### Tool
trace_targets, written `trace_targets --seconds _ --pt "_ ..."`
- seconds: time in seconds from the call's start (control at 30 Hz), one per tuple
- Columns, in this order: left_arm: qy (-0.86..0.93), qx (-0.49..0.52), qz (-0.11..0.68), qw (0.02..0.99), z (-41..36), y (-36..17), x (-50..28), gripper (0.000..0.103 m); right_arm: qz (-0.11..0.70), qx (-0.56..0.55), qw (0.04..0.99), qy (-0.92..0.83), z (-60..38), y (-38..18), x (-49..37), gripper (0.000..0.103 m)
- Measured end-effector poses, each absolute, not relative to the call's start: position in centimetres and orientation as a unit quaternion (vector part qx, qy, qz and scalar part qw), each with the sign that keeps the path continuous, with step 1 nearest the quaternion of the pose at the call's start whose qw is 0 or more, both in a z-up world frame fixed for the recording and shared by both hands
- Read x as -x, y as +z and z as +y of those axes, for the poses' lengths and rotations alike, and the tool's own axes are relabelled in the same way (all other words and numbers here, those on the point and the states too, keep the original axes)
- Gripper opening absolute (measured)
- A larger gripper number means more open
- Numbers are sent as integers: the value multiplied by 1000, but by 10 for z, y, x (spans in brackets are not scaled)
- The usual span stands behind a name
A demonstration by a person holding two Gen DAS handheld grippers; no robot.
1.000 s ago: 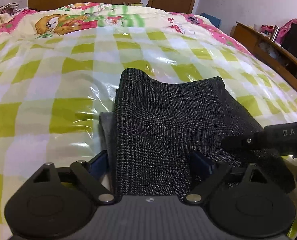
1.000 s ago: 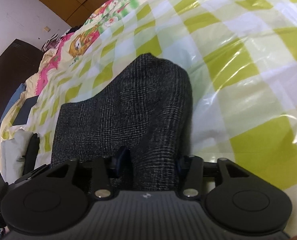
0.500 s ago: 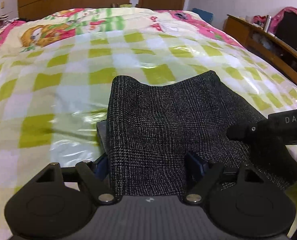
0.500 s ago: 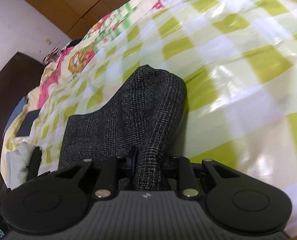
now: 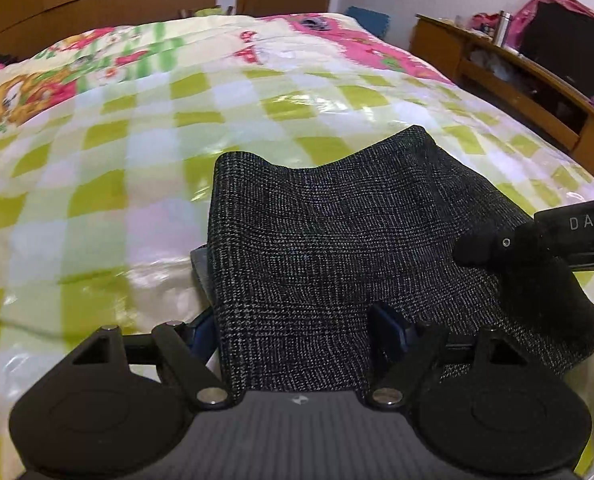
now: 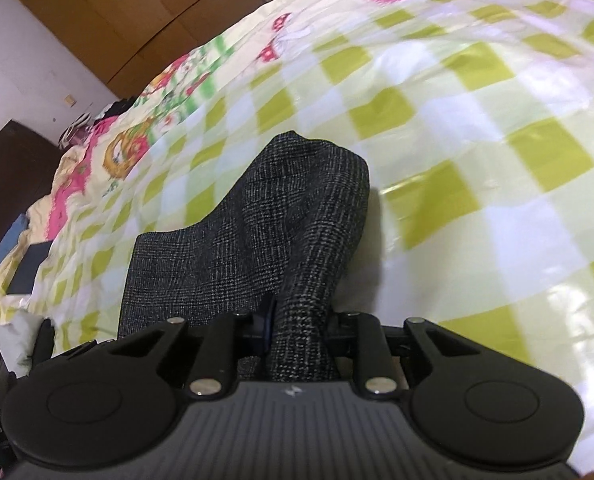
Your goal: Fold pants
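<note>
Gripper [image 6: 297, 320] pinches pants [image 6: 257, 240] lengthwise.

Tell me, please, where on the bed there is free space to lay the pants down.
The checked sheet is bare left of the pants and beyond them, up to the cartoon blanket. Right of the pants it is crowded: the right gripper grips there, and the wooden shelf is beyond.

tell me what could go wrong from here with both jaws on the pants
1. The right gripper pinches only a narrow bunch of the pants, so the cloth might slip out.
2. The left gripper spans a wide band of cloth; the layers could shift and skew the fold.
3. The glossy checked cover may let the pants slide.
</note>
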State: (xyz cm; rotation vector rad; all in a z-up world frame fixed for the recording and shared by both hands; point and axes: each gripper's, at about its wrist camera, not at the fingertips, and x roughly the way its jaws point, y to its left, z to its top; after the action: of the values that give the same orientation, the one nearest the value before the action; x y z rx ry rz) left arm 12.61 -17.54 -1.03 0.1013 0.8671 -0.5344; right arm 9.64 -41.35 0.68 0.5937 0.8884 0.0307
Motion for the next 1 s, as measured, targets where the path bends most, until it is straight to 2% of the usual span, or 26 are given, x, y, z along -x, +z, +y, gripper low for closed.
trace_targets --seconds 0.53,0.6,0.73,1.0 --pt "-308 -84 401 859 -286 -7 -138 90 423 -269 864 -45 -513 8 -112 22" --pt "-311 -88 400 858 -294 -7 -135 90 427 -262 864 -53 -520 6 -110 26" --pt "-306 -96 409 854 -298 -6 -133 91 410 -260 870 -82 -529 8 -94 32" --pt "-292 -104 410 858 -293 -1 -119 92 342 -191 911 -132 -503 41 -44 34"
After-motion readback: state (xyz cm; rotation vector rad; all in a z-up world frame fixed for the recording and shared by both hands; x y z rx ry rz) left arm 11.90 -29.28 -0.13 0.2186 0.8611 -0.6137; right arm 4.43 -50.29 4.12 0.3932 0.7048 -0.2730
